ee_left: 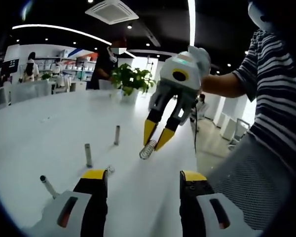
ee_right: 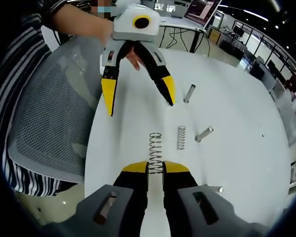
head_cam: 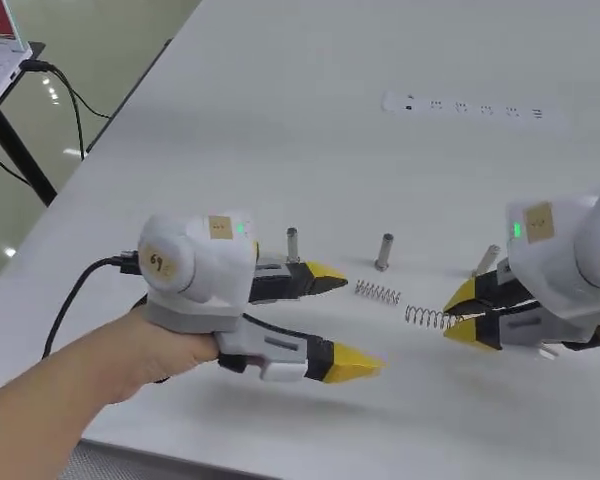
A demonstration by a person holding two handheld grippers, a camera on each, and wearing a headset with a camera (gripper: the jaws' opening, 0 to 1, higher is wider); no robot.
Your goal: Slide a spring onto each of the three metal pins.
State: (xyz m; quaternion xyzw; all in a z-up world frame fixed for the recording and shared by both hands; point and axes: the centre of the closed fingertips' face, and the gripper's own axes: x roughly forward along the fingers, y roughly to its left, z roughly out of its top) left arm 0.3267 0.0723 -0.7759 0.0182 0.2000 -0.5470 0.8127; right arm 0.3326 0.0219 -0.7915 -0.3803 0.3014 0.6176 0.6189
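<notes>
As it hangs over the near edge of the desk (head_cam: 280, 120), left claw (head_cam: 355, 320): held in a hand (head_cam: 155, 355), jaws spread wide with nothing between them, yellow tips pointing rightward across the desk.
Left pin (head_cam: 292, 243): upright on the desk, bare, just behind the left claw's upper jaw.
Loose spring (head_cam: 377, 292): lying flat on the desk, just right of the left claw's tips, touching neither of them.
Middle pin (head_cam: 384, 251): upright, bare, just behind the loose spring.
Held spring (head_cam: 428, 317): one end pinched in the right claw (head_cam: 458, 318), the rest sticking out toward the left claw. It is near the loose spring but apart from it. I cannot tell whether its free end touches the desk.
Right pin (head_cam: 487, 260): bare, looks tilted in the head view, just behind the right claw.
Right claw: jaws drawn narrow, yellow tips closed on the end of the held spring.
Power strip (head_cam: 470, 107): white, lying far back on the desk, well apart from the pins.
</notes>
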